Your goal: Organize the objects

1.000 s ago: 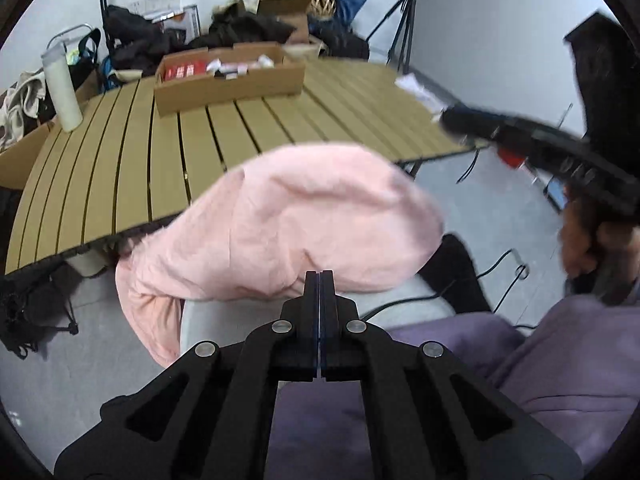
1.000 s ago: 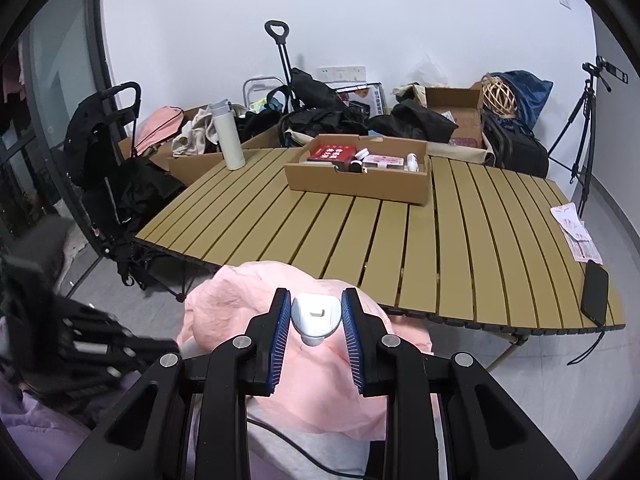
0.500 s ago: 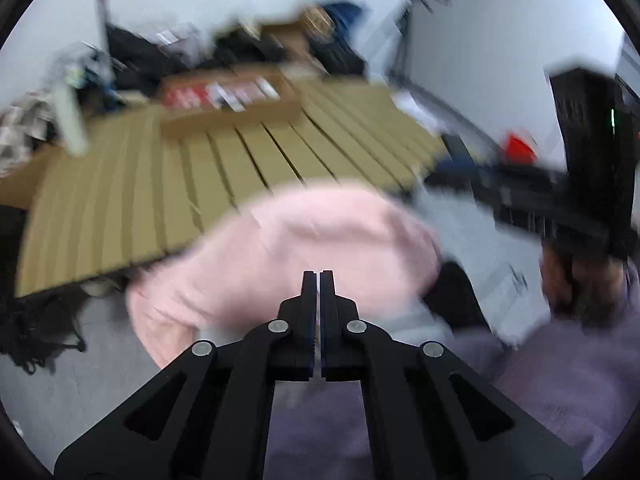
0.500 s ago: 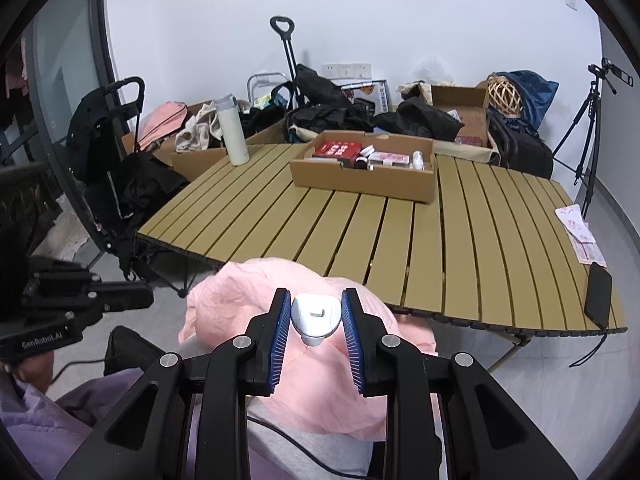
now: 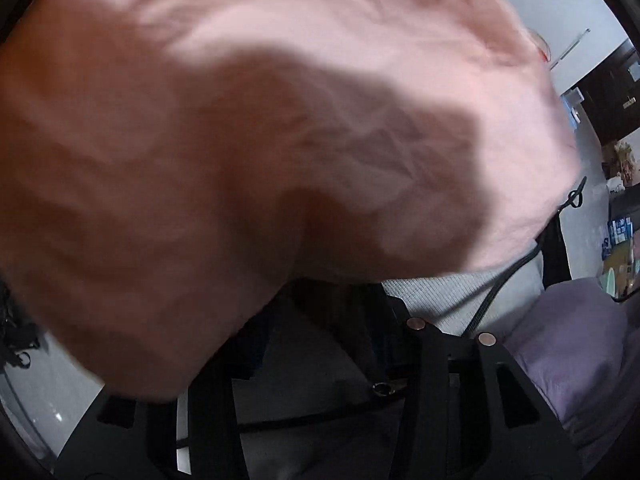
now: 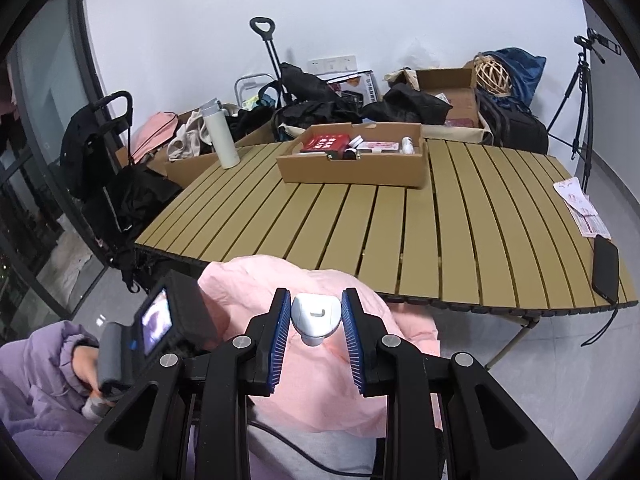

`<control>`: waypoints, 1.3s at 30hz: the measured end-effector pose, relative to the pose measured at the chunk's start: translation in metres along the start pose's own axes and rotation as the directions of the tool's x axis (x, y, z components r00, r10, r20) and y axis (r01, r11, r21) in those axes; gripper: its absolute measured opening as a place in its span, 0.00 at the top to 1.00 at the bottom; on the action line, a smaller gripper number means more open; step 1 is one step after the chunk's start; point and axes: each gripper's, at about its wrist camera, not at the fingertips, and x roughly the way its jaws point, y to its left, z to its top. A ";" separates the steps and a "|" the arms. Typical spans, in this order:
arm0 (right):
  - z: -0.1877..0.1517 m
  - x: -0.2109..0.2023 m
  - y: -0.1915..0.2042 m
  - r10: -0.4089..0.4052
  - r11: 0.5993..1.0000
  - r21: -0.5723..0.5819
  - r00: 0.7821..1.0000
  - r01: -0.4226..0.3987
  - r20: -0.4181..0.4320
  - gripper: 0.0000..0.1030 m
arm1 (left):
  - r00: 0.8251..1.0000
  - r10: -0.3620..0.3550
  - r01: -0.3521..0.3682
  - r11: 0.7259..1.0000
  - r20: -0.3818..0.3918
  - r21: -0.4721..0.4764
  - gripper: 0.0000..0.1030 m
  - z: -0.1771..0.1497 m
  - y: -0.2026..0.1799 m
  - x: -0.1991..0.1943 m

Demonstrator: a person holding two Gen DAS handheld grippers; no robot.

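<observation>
Slatted table [image 6: 460, 232] from nine to three o'clock. Pink cloth [image 6: 320, 360] bunched at six, swallowing left gripper [image 5: 320, 312], jaws just opening, fingertips hidden. Right gripper [image 6: 316, 316] pinching small white device [image 6: 315, 314], centre.

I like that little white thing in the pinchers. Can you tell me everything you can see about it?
The small white object looks like smooth, glossy plastic, rounded and wide on top, narrowing to a short stub at the bottom. A small grey bracket-shaped mark sits on its front. The right gripper clamps it between blue ribbed pads, one on each side, holding it upright. It hangs above the rumpled pink cloth, in front of the slatted table's near edge.
</observation>
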 end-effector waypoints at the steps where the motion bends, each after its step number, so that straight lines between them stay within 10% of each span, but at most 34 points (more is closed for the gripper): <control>1: -0.001 0.001 -0.001 0.002 1.000 0.004 1.000 -0.002 -0.002 0.72 | 1.000 -0.003 0.003 1.000 -0.014 -0.009 0.64 0.001 0.001 0.001; 7: -0.002 0.002 -0.004 0.009 1.000 0.014 1.000 -0.009 -0.001 0.72 | 0.998 0.057 -0.057 0.998 -0.032 -0.001 0.92 -0.007 -0.005 0.001; 15: 0.000 -0.013 -0.002 0.003 1.000 0.003 1.000 -0.003 0.029 0.72 | 0.990 0.012 -0.002 0.997 0.139 -0.073 0.92 -0.038 -0.004 -0.076; 25: -0.008 -0.037 0.033 0.049 0.994 -0.101 0.998 -0.045 0.039 0.72 | 0.857 0.149 -0.087 0.986 0.493 -0.145 0.92 -0.057 -0.014 -0.206; 39: 0.050 -0.005 0.030 0.006 0.989 -0.146 0.999 -0.001 0.034 0.72 | 0.757 0.154 -0.088 0.987 0.635 -0.134 0.92 0.038 0.024 -0.252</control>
